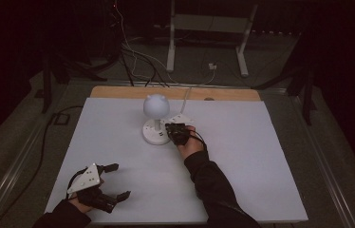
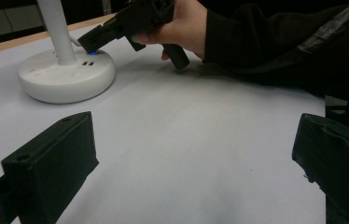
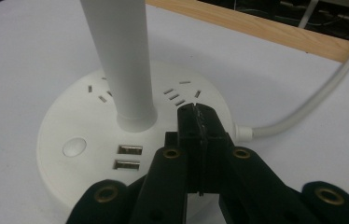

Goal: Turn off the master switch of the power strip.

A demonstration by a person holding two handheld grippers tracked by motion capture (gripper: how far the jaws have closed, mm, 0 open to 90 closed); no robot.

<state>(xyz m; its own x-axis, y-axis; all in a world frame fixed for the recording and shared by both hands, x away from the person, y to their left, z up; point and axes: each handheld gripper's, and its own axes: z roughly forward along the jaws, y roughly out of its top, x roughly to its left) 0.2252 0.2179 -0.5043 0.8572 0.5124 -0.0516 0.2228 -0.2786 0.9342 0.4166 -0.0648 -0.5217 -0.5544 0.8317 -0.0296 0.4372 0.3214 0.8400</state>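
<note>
The white rectangular table top (image 1: 242, 161) carries a white plastic desk lamp with a round socket base, a slim upright stem and a ball-shaped shade (image 1: 155, 134), placed near the far middle of the surface. The lamp's white power cable (image 3: 303, 109) leaves the base toward the far wooden edge.

The right gripper (image 3: 199, 114) rests its jaws pressed together, with nothing between them, on the top of the base, just beside the stem and above the two USB ports (image 3: 128, 157). The left gripper (image 1: 118, 180) lies near the front left corner, jaws spread wide and empty, well apart from the lamp.

Risks, as a judgement:
- The closed tips sit beside the socket slots, not on the round push button (image 3: 74, 146). If the button is the target, downward pressure here achieves nothing.
- A sideways push against the stem could tilt or slide the lamp, since the shade puts weight high up and the left gripper does not brace the base.
- A drag toward the cable outlet could snag the cable.

View differences:
- The high view gives the shade and both grippers' places on the table.
- The right gripper view resolves the button, ports and slots, which are too small from above.
- The left gripper view shows a blue glow (image 2: 92, 52) under the right gripper's tip.
</note>
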